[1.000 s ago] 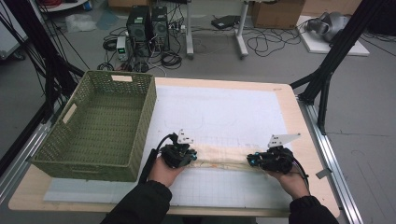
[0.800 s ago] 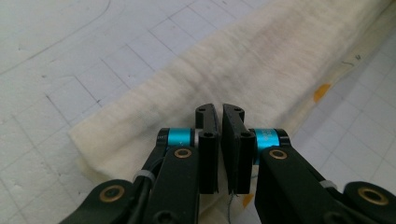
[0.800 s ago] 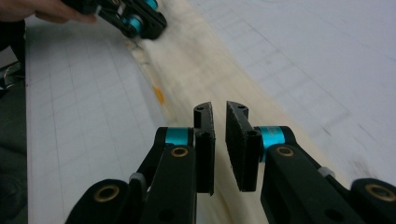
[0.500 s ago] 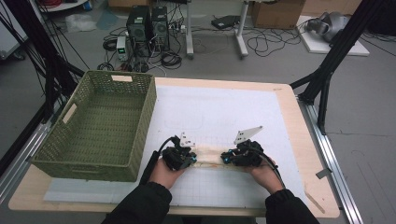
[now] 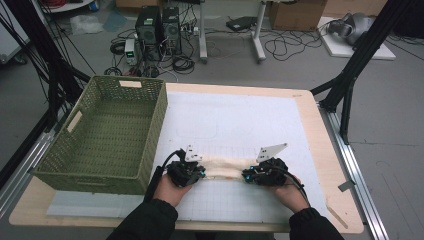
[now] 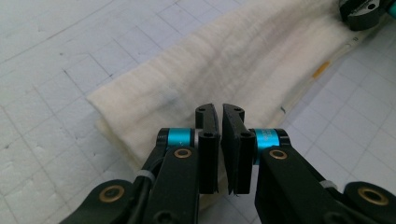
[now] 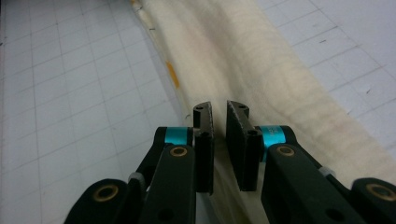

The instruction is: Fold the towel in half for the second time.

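In the high view, the cream cloth (image 5: 226, 168) lies as a narrow folded strip at lower centre of the white mat (image 5: 235, 125), with the left gripper (image 5: 192, 171) at its left end and the right gripper (image 5: 255, 174) at its right, seemingly to keep it taut; the green basket (image 5: 107, 135) waits at left. In the left gripper view the jaws are pinched together on the cloth's end at lower centre. In the right gripper view the jaws likewise clamp the cloth's fold at lower centre, likely to carry that end across.
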Motion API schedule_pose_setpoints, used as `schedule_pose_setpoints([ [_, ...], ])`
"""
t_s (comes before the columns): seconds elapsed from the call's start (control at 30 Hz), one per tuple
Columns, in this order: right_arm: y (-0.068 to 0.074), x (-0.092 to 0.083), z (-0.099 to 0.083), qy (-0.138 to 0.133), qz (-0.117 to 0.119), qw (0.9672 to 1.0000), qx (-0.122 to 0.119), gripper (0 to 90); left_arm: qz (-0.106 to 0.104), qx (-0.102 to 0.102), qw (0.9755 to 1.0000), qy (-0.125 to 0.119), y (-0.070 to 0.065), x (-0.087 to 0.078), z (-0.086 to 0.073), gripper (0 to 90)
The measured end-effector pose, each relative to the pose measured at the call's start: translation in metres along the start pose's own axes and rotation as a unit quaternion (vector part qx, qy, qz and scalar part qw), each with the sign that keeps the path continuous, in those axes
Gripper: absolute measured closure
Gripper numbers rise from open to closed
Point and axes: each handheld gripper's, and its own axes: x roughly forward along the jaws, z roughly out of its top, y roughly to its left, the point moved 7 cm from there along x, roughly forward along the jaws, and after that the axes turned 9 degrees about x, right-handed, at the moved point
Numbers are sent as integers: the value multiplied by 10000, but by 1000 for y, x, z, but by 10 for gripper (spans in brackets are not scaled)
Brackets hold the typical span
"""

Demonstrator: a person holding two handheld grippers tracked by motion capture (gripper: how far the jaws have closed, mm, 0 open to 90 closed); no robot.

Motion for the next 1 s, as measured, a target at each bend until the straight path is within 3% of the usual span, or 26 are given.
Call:
schedule_pose_setpoints([
  [0.2, -2, -6, -6, -1, -32, 10000, -25, 808, 27, -9, 10000, -7, 0, -3, -4, 827],
  [0.5, -10, -23, -22, -66, -160, 9997, 162, 801, 57, -2, 10000, -24, 1, -5, -7, 793],
  [0.63, -8, -23, -17, -69, -121, 9999, 95, 764, 82, 37, 10000, -2, 1, -4, -6, 795],
  [0.83, -18, -29, 7, -419, -335, 9985, 107, 723, 84, 57, 9999, 18, 1, -4, -6, 801],
  [1.0, -30, -22, -3, -80, -585, 9982, 45, 678, 51, 42, 10000, -4, 2, -4, -7, 804],
])
